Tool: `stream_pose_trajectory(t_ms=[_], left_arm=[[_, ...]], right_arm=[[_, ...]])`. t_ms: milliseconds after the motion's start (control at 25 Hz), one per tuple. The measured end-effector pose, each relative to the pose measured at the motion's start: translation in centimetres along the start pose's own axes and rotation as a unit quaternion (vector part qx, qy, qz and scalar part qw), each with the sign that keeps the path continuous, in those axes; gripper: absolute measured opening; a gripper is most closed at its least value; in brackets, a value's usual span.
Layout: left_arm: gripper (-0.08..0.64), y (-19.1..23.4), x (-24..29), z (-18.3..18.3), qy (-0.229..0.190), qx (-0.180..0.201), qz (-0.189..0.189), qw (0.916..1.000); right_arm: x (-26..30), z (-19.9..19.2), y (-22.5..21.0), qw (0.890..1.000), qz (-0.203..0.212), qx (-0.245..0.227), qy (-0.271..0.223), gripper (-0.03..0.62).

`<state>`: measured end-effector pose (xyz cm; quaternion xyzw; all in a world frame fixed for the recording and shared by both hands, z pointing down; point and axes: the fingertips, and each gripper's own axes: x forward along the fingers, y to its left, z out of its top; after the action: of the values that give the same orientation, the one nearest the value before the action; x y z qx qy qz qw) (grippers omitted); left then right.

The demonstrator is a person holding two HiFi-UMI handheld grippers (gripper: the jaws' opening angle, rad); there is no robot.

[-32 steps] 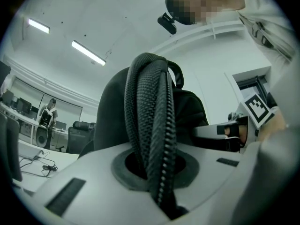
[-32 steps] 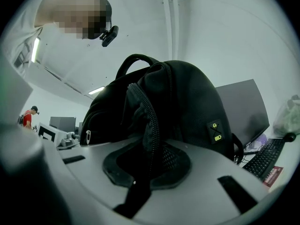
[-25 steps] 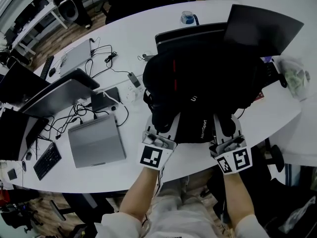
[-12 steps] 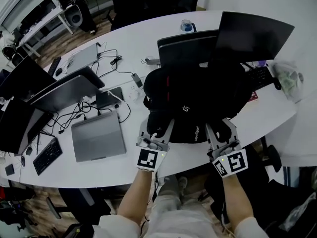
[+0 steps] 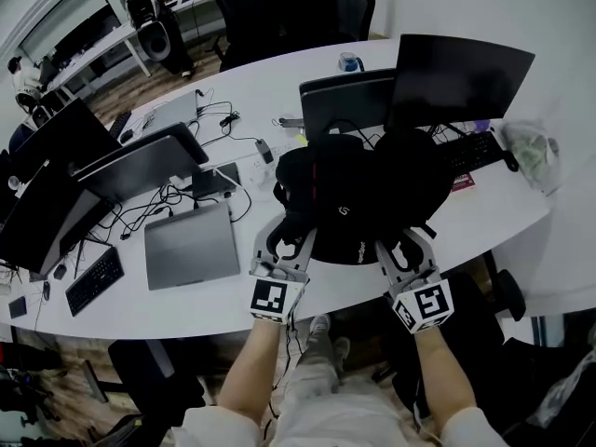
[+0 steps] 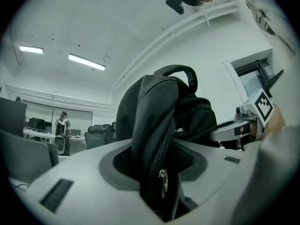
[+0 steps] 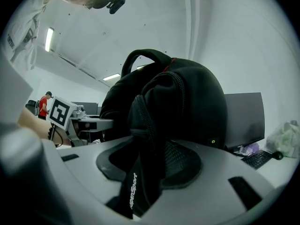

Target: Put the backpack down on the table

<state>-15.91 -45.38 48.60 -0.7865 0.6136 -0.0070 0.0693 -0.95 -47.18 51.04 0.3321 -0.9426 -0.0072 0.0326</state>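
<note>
A black backpack (image 5: 358,194) lies on the white table (image 5: 233,305) in front of two monitors. My left gripper (image 5: 279,238) is at its near left edge and my right gripper (image 5: 403,247) at its near right edge. Both sets of jaws are opening. In the left gripper view a zippered fold of the backpack (image 6: 157,125) still hangs loosely between the jaws, and the right gripper (image 6: 243,125) shows beside it. In the right gripper view a printed strap of the backpack (image 7: 145,139) lies between the spread jaws. The pads no longer press on it.
Two dark monitors (image 5: 461,77) (image 5: 346,101) stand just behind the backpack. A closed laptop (image 5: 191,245), tangled cables (image 5: 168,203) and a keyboard (image 5: 93,280) lie to the left. A crumpled plastic bag (image 5: 533,152) sits at the right end, a bottle (image 5: 350,61) at the far edge.
Both grippers have let go of the backpack, their jaws spreading, and have drawn back toward the table's near edge. The backpack stays resting on the table.
</note>
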Motion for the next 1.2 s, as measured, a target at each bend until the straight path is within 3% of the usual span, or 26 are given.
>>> stream_pose_trajectory(t_ms=[240,480,880,1200], left_arm=[[0.167,-0.5,-1.7,-0.3,0.021,0.03,0.021,0.9991],[0.167,-1.1,-2.7,-0.8,0.036,0.036,0.007,0.9987],[0.178,-2.5,-6.3,-1.9,0.055,0.027,-0.021,0.9979],[0.21,-2.9,-11.6,0.5,0.027,0.014,-0.036,0.9989]], right_arm=[[-2.0,-0.8,1.5,1.0,0.012,-0.01,0.016,0.151],[-5.0,0.7,1.4,0.999,-0.006,0.026,-0.023,0.152],[-7.4,2.0,4.8,0.999,-0.023,0.004,-0.039,0.152],[-10.1,3.5,7.7,0.997,-0.053,0.004,-0.05,0.152]])
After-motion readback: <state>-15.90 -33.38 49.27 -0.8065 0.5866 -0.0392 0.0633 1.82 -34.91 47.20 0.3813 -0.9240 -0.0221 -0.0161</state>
